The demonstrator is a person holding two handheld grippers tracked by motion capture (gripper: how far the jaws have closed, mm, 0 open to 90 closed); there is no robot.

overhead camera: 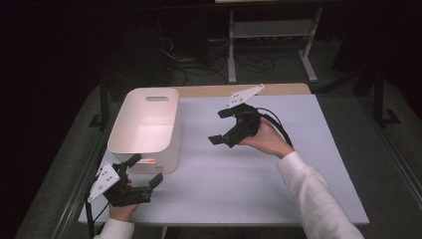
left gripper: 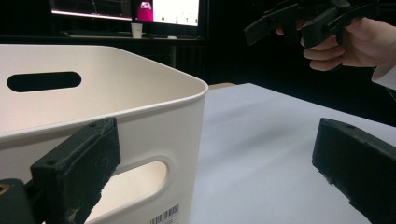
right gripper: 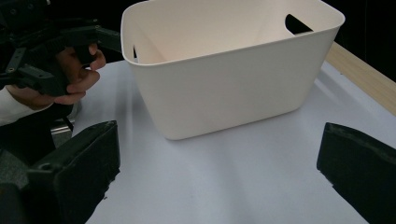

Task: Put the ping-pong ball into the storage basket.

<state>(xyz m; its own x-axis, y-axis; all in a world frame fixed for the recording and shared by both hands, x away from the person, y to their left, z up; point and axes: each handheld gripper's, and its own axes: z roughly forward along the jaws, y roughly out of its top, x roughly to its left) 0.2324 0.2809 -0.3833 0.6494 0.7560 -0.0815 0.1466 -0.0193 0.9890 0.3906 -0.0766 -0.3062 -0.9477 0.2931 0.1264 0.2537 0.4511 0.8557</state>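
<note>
White plastic bin [overhead camera: 149,124] sits left of centre in the high view, empty as far as you can see. Your left gripper [overhead camera: 145,172] waits at its near end, lower left, jaws spread, gripping nothing. Your right gripper [overhead camera: 223,126] hovers mid-frame, also spread. Judging by this, the handling has barely begun.
</note>
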